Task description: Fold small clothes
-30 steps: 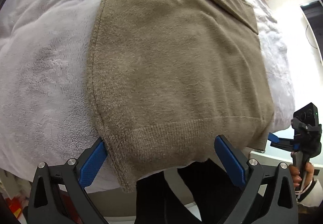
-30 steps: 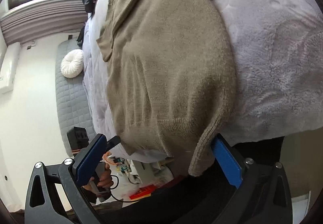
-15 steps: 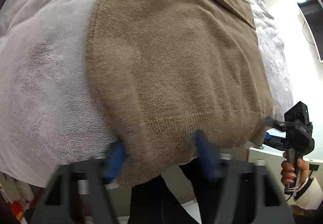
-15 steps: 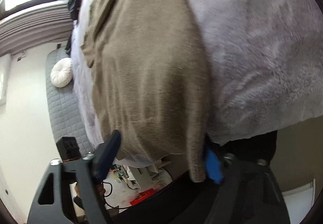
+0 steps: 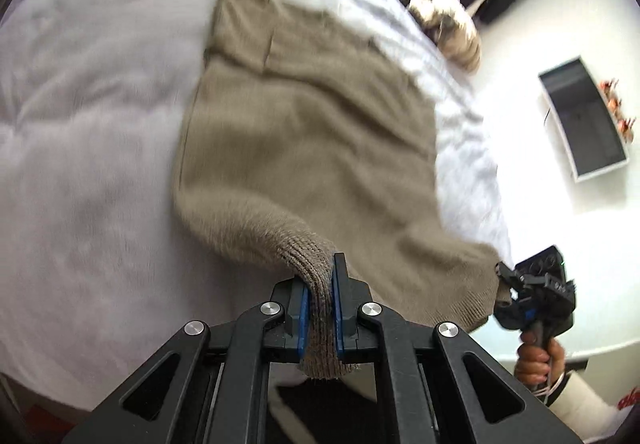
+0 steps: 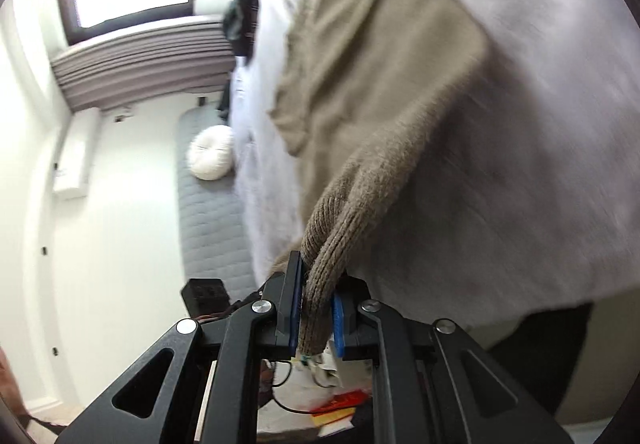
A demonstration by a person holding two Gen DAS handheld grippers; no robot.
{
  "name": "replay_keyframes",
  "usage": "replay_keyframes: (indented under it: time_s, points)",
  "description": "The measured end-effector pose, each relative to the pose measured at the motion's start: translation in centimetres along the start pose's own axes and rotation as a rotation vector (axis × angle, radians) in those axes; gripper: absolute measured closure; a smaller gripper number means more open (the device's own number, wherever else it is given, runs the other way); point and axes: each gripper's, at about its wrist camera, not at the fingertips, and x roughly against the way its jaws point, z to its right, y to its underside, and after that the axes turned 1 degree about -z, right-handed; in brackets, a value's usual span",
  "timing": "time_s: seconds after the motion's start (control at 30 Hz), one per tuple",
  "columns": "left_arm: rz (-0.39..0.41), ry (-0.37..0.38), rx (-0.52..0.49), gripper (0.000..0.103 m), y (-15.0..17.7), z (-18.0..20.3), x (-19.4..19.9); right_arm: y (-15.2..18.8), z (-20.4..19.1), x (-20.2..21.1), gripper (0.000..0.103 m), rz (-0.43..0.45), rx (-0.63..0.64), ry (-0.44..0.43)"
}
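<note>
Pale fleecy bedspread (image 5: 80, 163) lay beneath; my left gripper (image 5: 319, 314) and right gripper (image 6: 316, 318) had just closed on the taupe knitted sweater's ribbed hem (image 5: 316, 272), apparently lifting it, ready to fold.

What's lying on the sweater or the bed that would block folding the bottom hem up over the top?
Nothing visible does. Both the left gripper and the right gripper are shut on the hem of the tan sweater, and its spread-out body is bare. The fluffy beige item lies clear of it on the white blanket.
</note>
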Motion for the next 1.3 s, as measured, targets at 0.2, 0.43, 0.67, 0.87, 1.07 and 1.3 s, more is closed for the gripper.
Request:
replay_keyframes:
  time_s: [0.2,0.43,0.67,0.87,1.07,1.3]
  points:
    - [0.100,-0.005,-0.035,0.092,-7.3,2.1,0.5,-7.0,-4.3,-1.2,0.089,0.022,0.064,-0.074]
    - [0.178,-0.058,-0.075,0.092,-17.3,4.8,-1.7,-17.2,-8.5,-3.1,0.089,0.023,0.141,-0.080]
    - [0.181,-0.165,-0.046,0.092,-24.5,3.8,-7.3,-27.1,-7.8,-7.2,0.089,-0.014,0.117,0.021]
    - [0.091,-0.300,0.024,0.078,-27.0,0.6,-13.2,-31.5,-3.3,-10.9,0.089,-0.022,0.012,0.109]
    - [0.130,-0.366,0.032,0.036,-27.1,-0.5,-13.0,-32.9,-2.6,-12.1,0.081,0.024,-0.064,0.127]
    - [0.142,-0.394,-0.109,0.036,-28.0,-0.2,-10.3,-33.3,-5.9,-9.1,0.022,0.143,0.060,0.233]
